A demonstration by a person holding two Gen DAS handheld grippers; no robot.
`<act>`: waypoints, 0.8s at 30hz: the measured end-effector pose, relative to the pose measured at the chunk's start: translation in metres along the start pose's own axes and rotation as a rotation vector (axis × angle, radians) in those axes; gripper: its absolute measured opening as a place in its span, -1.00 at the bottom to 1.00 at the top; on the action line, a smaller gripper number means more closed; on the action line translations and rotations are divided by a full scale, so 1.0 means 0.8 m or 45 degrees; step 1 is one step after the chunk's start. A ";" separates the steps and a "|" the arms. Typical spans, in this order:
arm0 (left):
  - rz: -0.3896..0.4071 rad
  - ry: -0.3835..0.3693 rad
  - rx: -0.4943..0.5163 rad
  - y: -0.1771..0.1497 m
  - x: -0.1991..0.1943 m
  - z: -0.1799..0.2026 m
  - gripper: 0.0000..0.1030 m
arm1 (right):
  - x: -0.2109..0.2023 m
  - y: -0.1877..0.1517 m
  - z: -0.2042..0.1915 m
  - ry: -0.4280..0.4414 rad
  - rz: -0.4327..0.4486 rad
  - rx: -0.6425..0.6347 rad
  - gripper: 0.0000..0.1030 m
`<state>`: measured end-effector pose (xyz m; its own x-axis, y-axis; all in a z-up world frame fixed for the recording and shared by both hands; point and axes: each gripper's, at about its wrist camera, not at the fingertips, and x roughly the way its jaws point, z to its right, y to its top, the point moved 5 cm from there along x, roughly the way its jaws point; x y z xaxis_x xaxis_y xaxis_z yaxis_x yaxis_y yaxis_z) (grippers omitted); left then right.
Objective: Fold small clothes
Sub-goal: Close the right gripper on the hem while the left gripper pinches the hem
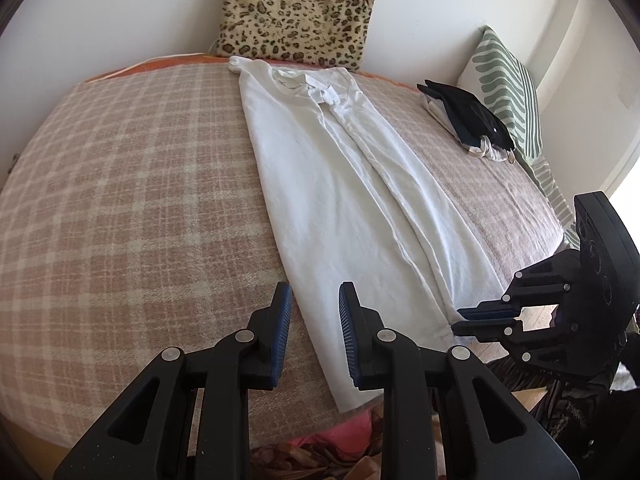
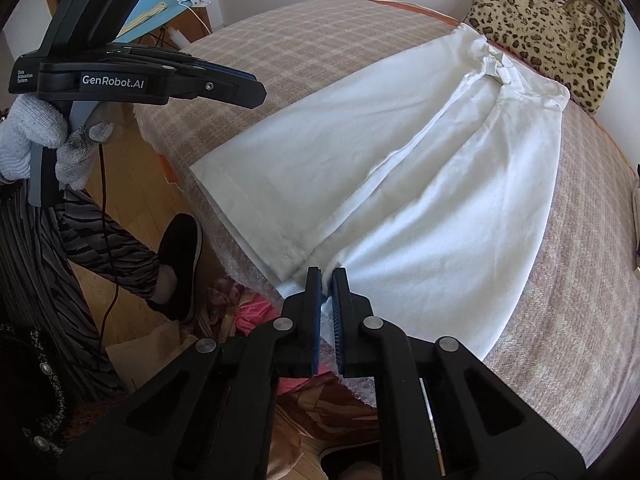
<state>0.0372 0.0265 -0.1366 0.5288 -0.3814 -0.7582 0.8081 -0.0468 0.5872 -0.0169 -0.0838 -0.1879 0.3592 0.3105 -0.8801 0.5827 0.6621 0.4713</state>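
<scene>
Right tongs (image 2: pixel 327 280) pinch the shirt (image 2: pixel 400 184) hem at the bed's (image 2: pixel 580 320) near edge. Left tongs (image 1: pixel 315 304) spread, empty, over the other hem corner. Shirt's long axis runs from both tongs toward the far edge; right is engaged.

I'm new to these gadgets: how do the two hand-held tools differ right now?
The right tool is pinched shut on the white garment's near hem; the left tool stands open, holding nothing. The right grips at the bed's edge; the left hangs above the hem's other corner. Both are black with blue pads.
</scene>
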 end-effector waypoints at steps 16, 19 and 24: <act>-0.114 -0.067 -0.075 -0.043 0.003 0.008 -0.57 | -0.077 -0.046 0.089 0.121 0.148 0.492 -0.41; -0.157 -0.094 -0.126 -0.051 0.011 0.005 -0.57 | -0.066 -0.068 0.120 0.103 0.094 0.645 -0.41; -0.152 -0.113 -0.167 -0.054 0.009 0.003 -0.56 | -0.050 -0.084 0.129 0.217 0.048 0.757 -0.41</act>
<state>0.0052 0.0233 -0.1666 0.4071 -0.4608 -0.7887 0.8935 0.0218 0.4485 0.0047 -0.2109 -0.1789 0.2945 0.4629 -0.8360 0.8961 0.1703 0.4099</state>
